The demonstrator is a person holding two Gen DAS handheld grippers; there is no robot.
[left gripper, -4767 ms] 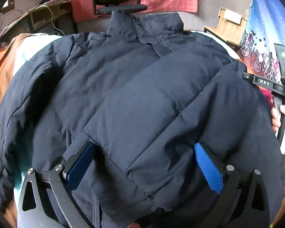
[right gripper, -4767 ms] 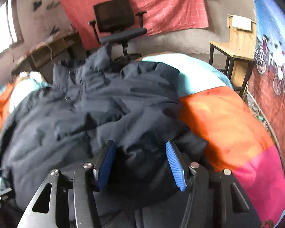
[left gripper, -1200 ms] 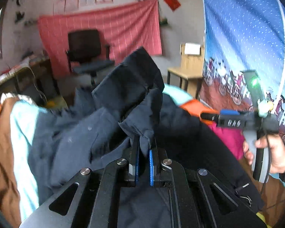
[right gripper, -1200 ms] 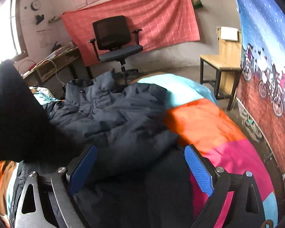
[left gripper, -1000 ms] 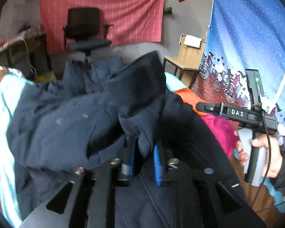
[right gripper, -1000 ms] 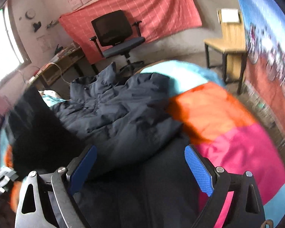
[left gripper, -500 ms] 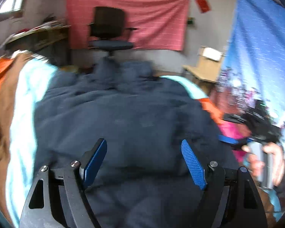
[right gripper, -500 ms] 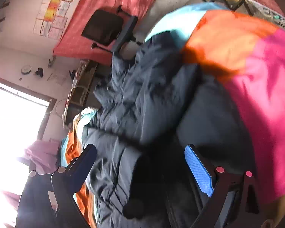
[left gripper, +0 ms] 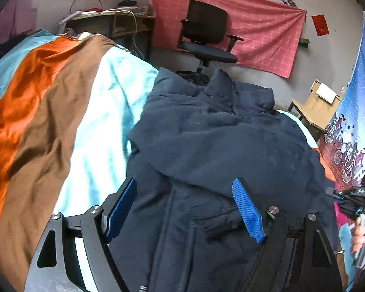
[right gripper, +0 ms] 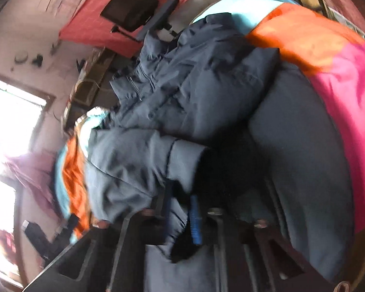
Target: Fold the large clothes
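In the left wrist view, the left gripper [left gripper: 185, 206] stands wide, blue pads [left gripper: 247, 209] clear of the dark navy padded jacket [left gripper: 221, 141] lying on the striped orange, brown and pale-blue bedcover [left gripper: 48, 112]; a black office chair [left gripper: 206, 39] stands far off. At the right edge, a hand [left gripper: 362, 231] holds the right gripper [left gripper: 348, 196]. The blurred right wrist view alone shows that gripper's [right gripper: 181, 213] pads pinched together on the jacket's [right gripper: 194, 77] sleeve cuff [right gripper: 175, 170].
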